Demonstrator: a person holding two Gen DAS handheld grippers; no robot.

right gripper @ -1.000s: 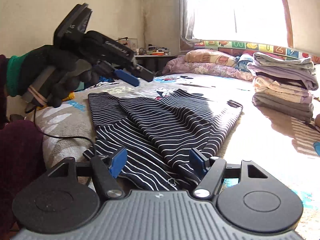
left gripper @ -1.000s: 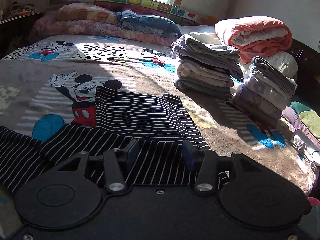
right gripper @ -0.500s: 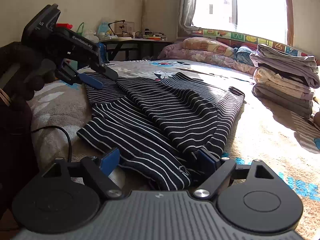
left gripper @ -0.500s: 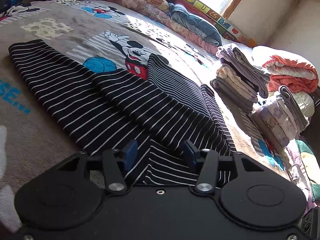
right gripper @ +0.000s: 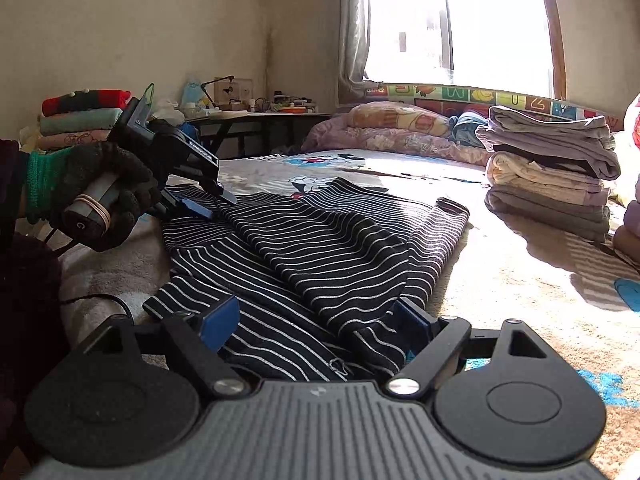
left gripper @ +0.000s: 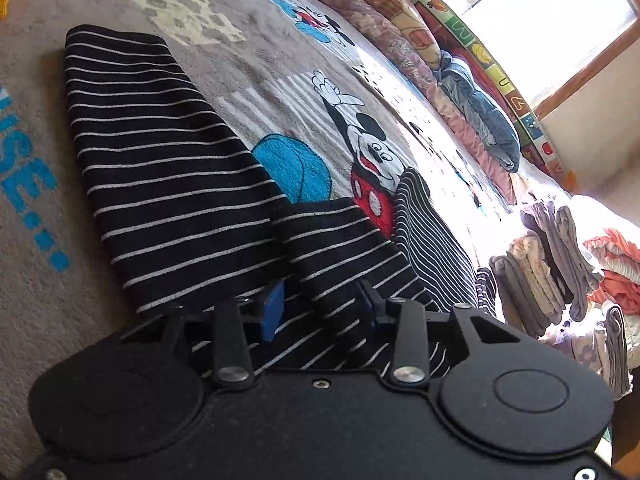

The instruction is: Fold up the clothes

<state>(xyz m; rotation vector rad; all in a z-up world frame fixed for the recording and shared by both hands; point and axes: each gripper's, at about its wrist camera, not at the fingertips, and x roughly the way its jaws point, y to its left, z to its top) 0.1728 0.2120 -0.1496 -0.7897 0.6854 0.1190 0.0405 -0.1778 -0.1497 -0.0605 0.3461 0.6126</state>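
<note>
A black top with thin white stripes (right gripper: 320, 240) lies partly folded on the bed, one sleeve laid across its body. In the left wrist view the same top (left gripper: 172, 172) stretches away with a long sleeve to the left. My left gripper (left gripper: 322, 306) is open, low over the near striped cloth, its blue pads either side of a fold. The right wrist view shows that left gripper (right gripper: 200, 204) in a gloved hand (right gripper: 92, 196) at the top's far left edge. My right gripper (right gripper: 316, 324) is open wide, its fingers straddling the near hem.
The Mickey Mouse blanket (left gripper: 280, 80) covers the bed. Stacks of folded clothes (right gripper: 548, 172) stand at the right, also in the left wrist view (left gripper: 536, 272). Pillows and quilts (right gripper: 392, 128) line the window side. A cluttered desk (right gripper: 256, 116) and another clothes pile (right gripper: 80, 120) stand left.
My left gripper has dropped and tilted down onto the top's left side. My right gripper has moved in over the near hem with its fingers spread wider.
</note>
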